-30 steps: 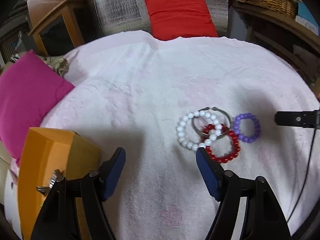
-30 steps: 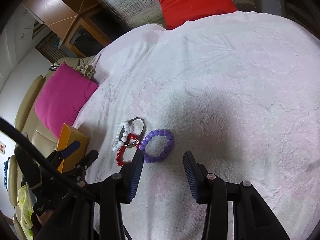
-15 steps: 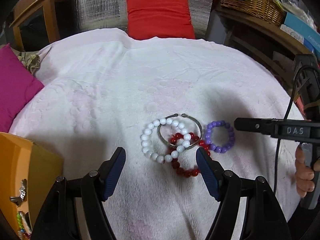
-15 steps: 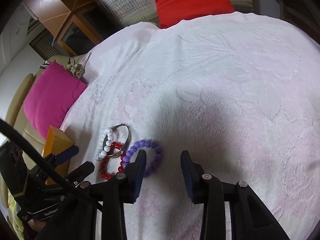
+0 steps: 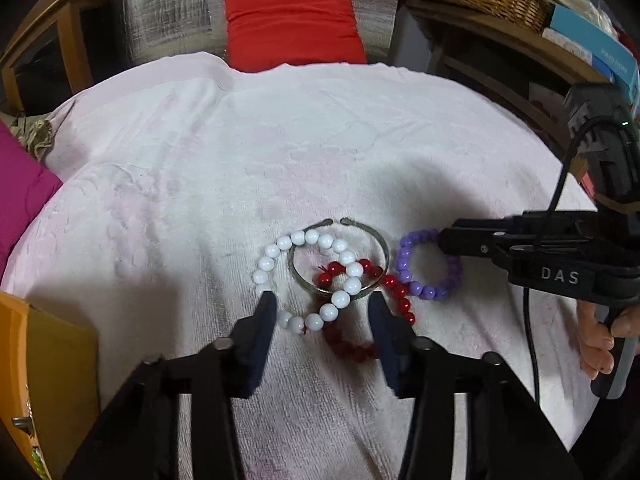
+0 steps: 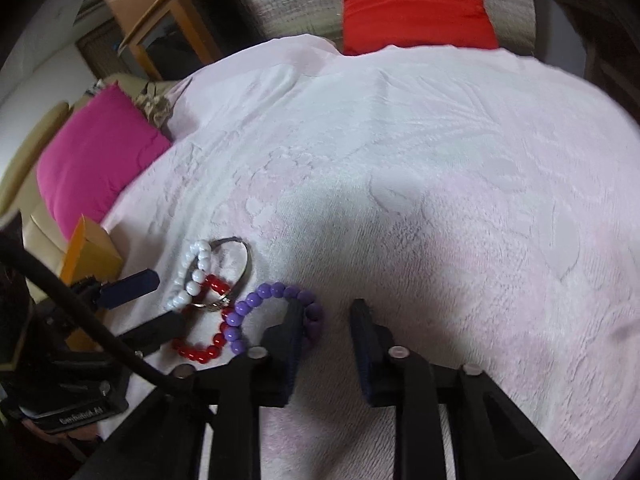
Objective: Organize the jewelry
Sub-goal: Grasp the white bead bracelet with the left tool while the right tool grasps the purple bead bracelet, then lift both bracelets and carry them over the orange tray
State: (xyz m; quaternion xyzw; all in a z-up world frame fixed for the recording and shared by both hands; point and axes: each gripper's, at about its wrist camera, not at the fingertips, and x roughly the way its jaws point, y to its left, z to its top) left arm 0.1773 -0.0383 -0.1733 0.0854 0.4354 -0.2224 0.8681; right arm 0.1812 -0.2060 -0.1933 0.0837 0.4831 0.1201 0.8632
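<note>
Now we had four bracelets tangled on the pink towel [image 5: 168, 184]. Our left gripper [image 5: 322, 314] had just been closing, jaws apart astride the near arc of the white bead bracelet [image 5: 347, 286], pads not yet pressing. The right gripper [image 6: 326, 312] had also been closing; its left finger overlapped the purple bracelet [image 6: 256, 300], grip not confirmed. White beads crossed the metal bangle [image 5: 380, 252] and red bracelet [image 5: 400, 296], so we judged a slow, straight lift best, pinching one bead strand only, toward the orange box [image 5: 52, 340] at left.
</note>
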